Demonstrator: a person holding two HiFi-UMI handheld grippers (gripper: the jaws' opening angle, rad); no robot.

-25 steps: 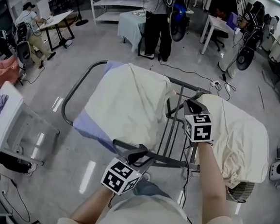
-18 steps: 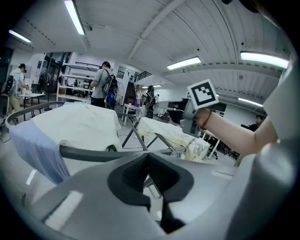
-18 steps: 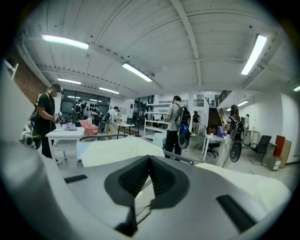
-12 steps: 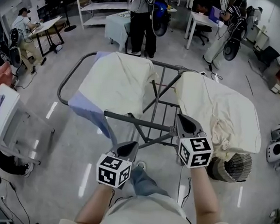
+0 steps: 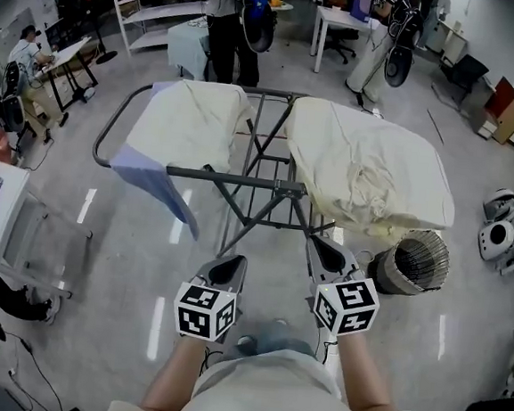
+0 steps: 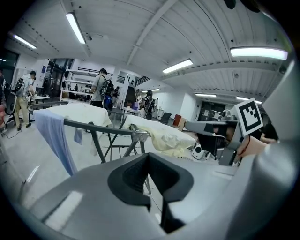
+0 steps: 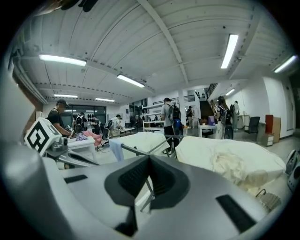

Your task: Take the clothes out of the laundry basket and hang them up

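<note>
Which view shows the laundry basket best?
The head view: the laundry basket shows nearly whole, rim and ribbed wall, beside the drying rack. The right gripper view catches only a sliver at its lower right; the left gripper view shows none.

A drying rack (image 5: 257,182) stands in the middle. The left cloth (image 5: 193,118) lies over its left wing, the right cloth (image 5: 368,161) over its right wing. The laundry basket (image 5: 410,263) stands on the floor, just beside the right wing's near edge.
</note>
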